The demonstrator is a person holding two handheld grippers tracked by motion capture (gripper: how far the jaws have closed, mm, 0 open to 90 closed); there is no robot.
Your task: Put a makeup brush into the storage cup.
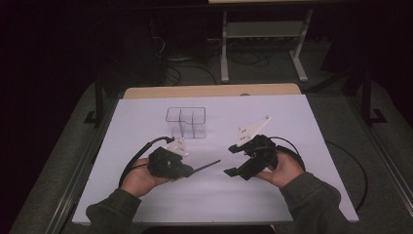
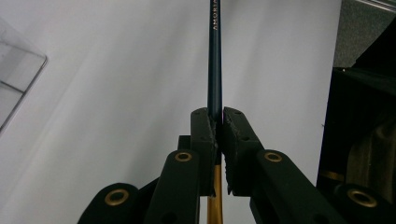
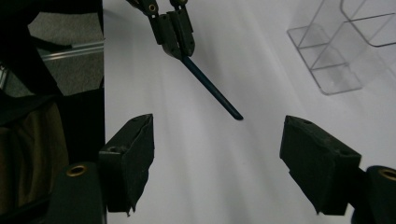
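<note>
Left hand-held gripper [image 1: 192,171], held in the person's left hand [image 1: 139,178] low over the white surface [image 1: 272,195], with its jaws closed tight on a slim dark blue pencil-like stick [image 2: 214,60]; in the left gripper view the stick runs straight out from between the jaws, with pale lettering near its far end and a golden section behind the jaws. Right hand-held gripper [image 1: 233,160], held in the right hand [image 1: 285,170], faces the left one with its jaws spread wide and nothing between them; in the right gripper view the stick's free tip [image 3: 237,116] hangs above the surface, ahead of the gap between these jaws and clear of both. A clear plastic organizer [image 1: 186,122] with several compartments stands on the surface beyond both grippers, apart from them.
</note>
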